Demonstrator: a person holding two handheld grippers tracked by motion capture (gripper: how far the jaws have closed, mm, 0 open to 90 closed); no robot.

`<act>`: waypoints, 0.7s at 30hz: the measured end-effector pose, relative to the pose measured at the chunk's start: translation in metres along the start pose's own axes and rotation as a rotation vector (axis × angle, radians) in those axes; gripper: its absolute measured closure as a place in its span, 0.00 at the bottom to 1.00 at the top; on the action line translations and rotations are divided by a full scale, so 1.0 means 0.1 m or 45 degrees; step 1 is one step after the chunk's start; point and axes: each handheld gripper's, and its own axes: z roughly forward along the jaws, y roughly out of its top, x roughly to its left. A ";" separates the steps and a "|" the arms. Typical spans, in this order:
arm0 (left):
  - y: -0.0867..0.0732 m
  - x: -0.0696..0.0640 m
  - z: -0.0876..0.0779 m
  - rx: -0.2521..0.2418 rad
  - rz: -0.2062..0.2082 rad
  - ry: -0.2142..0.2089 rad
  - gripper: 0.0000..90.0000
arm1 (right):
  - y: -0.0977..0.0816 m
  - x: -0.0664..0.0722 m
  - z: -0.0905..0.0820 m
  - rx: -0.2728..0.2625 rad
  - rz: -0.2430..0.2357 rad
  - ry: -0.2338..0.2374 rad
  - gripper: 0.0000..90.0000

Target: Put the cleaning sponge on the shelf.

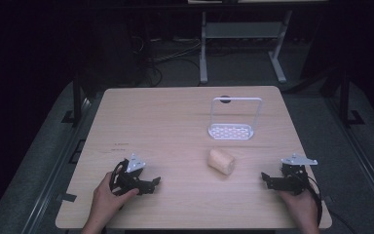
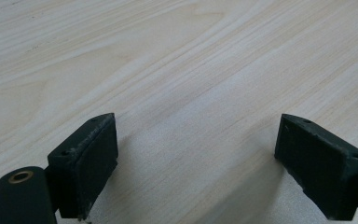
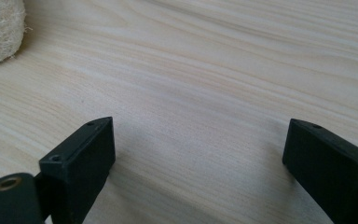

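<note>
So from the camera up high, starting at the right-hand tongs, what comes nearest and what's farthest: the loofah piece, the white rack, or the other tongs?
Measured from the right tongs, which sit at the table's near right:
1. Loofah piece, just to their left, mid-table.
2. White rack, farther back, standing upright beyond the loofah.
3. Left tongs, across the table at the near left, open like the right ones.

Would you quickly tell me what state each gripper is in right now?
Left gripper: open, holding nothing.
Right gripper: open, holding nothing.
</note>
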 end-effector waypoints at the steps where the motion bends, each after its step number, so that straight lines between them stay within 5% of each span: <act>1: 0.00 0.00 0.00 0.000 0.000 0.000 0.14 | 0.00 0.00 0.00 0.000 0.001 -0.001 0.10; 21: 0.00 0.01 -0.01 0.004 0.009 -0.005 0.14 | 0.05 -0.01 -0.02 -0.005 -0.018 0.035 0.10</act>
